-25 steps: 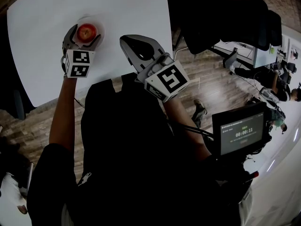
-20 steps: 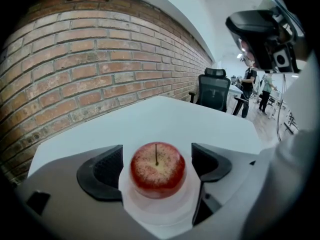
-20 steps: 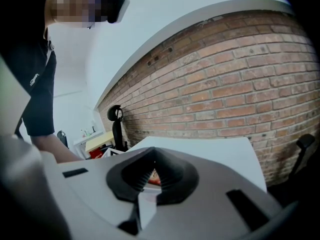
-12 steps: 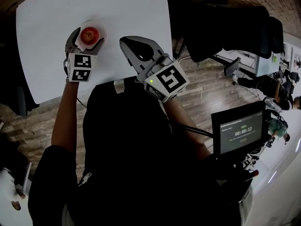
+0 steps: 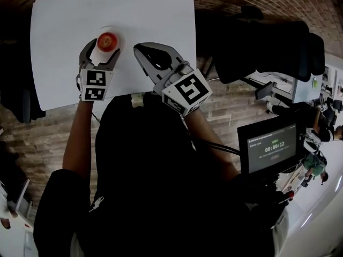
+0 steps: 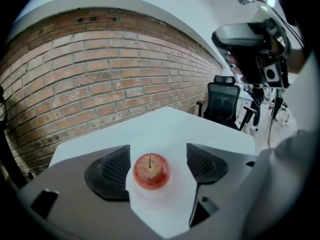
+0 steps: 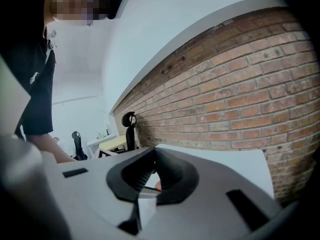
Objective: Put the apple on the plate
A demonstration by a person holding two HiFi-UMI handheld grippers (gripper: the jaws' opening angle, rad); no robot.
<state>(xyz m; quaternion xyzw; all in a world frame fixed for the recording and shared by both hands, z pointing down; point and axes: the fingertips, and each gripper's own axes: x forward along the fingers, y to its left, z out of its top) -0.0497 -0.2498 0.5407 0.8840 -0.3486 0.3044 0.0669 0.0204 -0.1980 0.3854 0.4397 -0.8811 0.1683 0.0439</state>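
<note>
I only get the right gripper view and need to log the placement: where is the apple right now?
Observer: The apple sits on the plate, stem up.
Operator: Is the left gripper holding it?
Observer: No. The left gripper has its jaws apart with the apple showing between them, pads clear of it. They have just been closing slightly.
Operator: Where is the plate?
Observer: On the white table, to the left of your right gripper in the head view.

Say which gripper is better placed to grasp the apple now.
Left. The left gripper faces the apple on the plate; its jaws, which have just been closing slightly, frame it untouched. The right gripper is shut, off to the side.
</note>
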